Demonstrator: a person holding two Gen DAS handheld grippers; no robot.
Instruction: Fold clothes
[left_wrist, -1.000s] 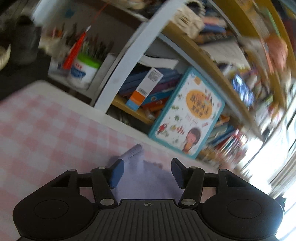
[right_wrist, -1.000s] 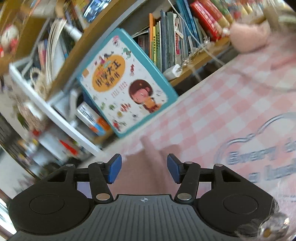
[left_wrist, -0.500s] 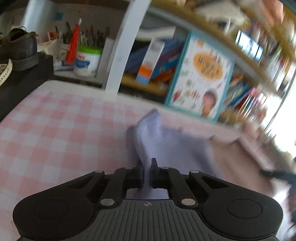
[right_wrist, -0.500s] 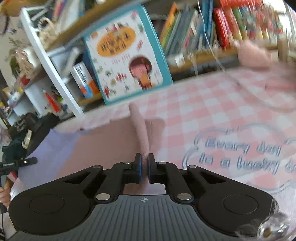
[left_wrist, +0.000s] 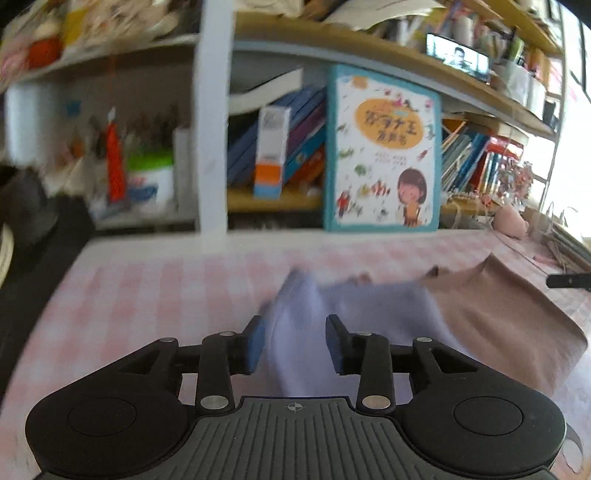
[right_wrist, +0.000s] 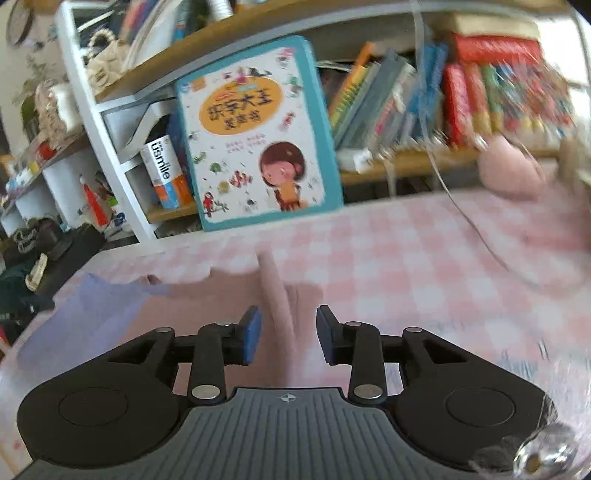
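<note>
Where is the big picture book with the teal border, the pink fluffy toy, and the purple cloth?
Big teal-bordered picture book (right_wrist: 255, 136): right wrist view, middle of its front cover.
Pink fluffy toy (right_wrist: 511, 171): right wrist view, centre of its body.
Purple cloth (left_wrist: 299, 332): left wrist view, raised fold between the open fingers.

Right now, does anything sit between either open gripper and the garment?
Nothing visible does. The left gripper straddles a raised lilac fold of the garment, and the right gripper straddles a raised pink fold.
</note>
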